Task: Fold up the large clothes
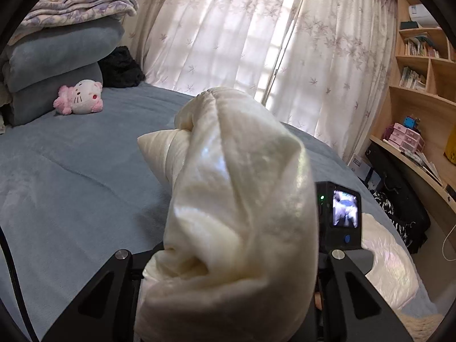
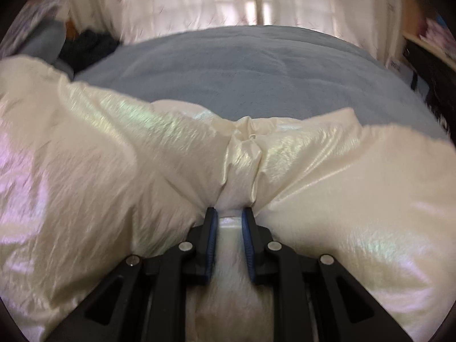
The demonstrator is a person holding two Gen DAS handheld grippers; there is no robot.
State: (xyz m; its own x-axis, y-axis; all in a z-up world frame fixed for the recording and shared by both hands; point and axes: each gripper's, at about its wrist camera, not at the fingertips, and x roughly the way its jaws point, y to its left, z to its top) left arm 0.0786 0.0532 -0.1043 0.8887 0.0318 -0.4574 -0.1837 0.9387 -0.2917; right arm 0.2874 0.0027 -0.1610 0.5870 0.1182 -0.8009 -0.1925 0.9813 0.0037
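Left claw: fingers hidden under a thick bunch of the cream puffer coat, which bulges up between the two black arms and fills the centre of the left view; it looks gripped, but how far the jaws stand apart cannot be told. The coat rises off the bed here, a padded flap sticking out to the left, more of it lying on the bed at lower right. Right claw's camera body sits just right of the bunch, screen lit.

Right claw: narrow, blue pads pinching a gathered fold of the coat at its middle. Fabric spreads wide to both sides of the claw and under it, covering the near edge of the bed. Right view is motion-blurred.

Far left corner of the bed: folded blankets stacked, pink-white plush in front of them, dark bundle beside. Curtains behind the bed, shelves at right.
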